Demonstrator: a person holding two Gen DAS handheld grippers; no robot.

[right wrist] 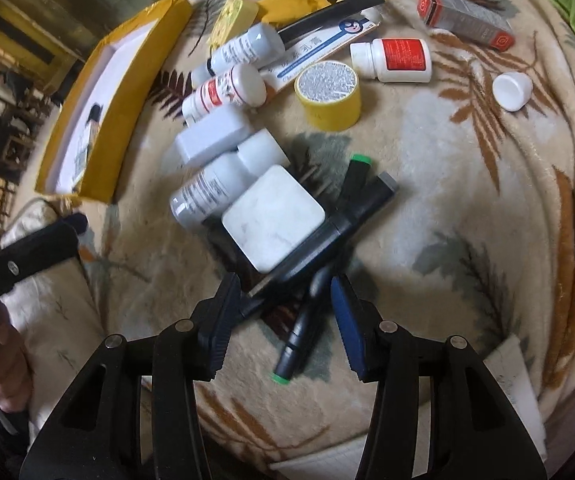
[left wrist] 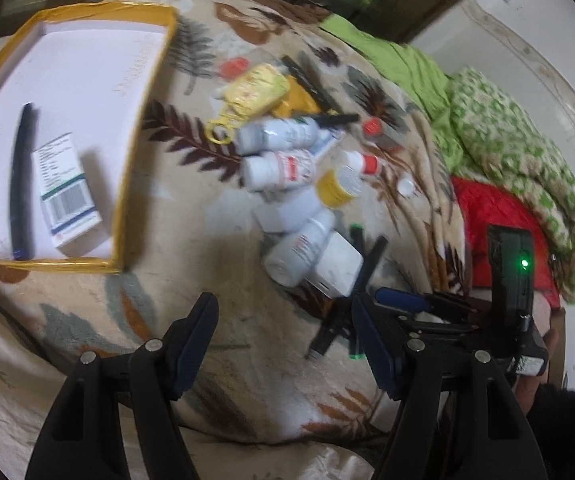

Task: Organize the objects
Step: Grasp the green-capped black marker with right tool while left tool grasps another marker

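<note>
A yellow-rimmed white box (left wrist: 135,128) lies at the left, holding a black pen (left wrist: 21,176) and a small barcoded carton (left wrist: 67,196). It also shows in the right wrist view (right wrist: 127,92). A heap of white bottles (left wrist: 283,136), a yellow tape roll (right wrist: 329,98), a white square block (right wrist: 273,218) and black markers (right wrist: 301,334) lies on the leaf-patterned blanket. My left gripper (left wrist: 283,316) is open and empty above bare blanket. My right gripper (right wrist: 283,292) is open, its jaws on either side of the green-tipped markers, touching nothing I can see.
A red-labelled bottle (right wrist: 397,60), a grey and red carton (right wrist: 467,16) and a white cap (right wrist: 511,90) lie at the far right of the heap. Green and red bedding (left wrist: 499,140) is piled at the blanket's right edge. A yellow pouch (left wrist: 255,88) tops the heap.
</note>
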